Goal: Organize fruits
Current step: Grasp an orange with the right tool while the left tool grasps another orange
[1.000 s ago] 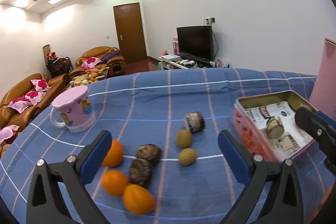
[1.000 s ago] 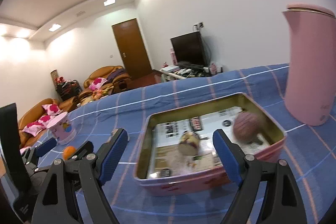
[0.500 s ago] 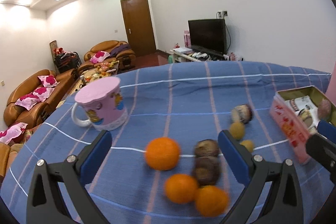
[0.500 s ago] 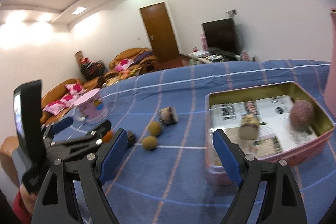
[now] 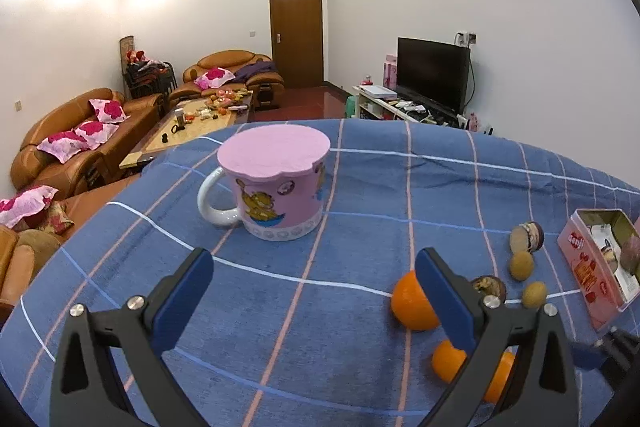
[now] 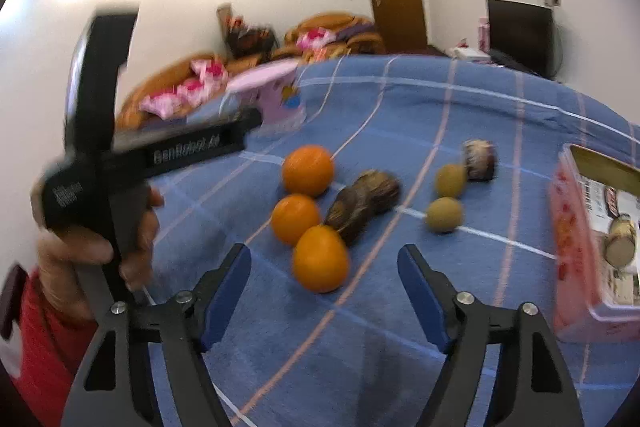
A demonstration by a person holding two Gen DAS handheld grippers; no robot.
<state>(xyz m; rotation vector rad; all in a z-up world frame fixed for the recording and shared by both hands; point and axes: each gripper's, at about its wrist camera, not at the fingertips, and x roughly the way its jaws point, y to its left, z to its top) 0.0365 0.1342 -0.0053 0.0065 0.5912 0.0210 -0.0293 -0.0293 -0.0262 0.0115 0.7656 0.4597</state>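
I see three oranges (image 6: pixel 308 169) bunched on the blue checked tablecloth (image 6: pixel 400 99), smooth and bright, with two dark wrinkled fruits (image 6: pixel 362 201) touching them and two small yellow-green ones (image 6: pixel 444 214) nearer the pink tin (image 6: pixel 568 227) (a cut fruit inside). My right gripper (image 6: pixel 324 295) is spread and empty just before the nearest orange; my left gripper (image 5: pixel 312 303) gapes empty toward the pink mug (image 5: pixel 276 183).

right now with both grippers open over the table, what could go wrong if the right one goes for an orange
1. The nearest orange touches a brown fruit and sits close to another orange; closing the right gripper may knock them rolling.
2. The left gripper and the hand holding it hover close by, so a collision seems possible.
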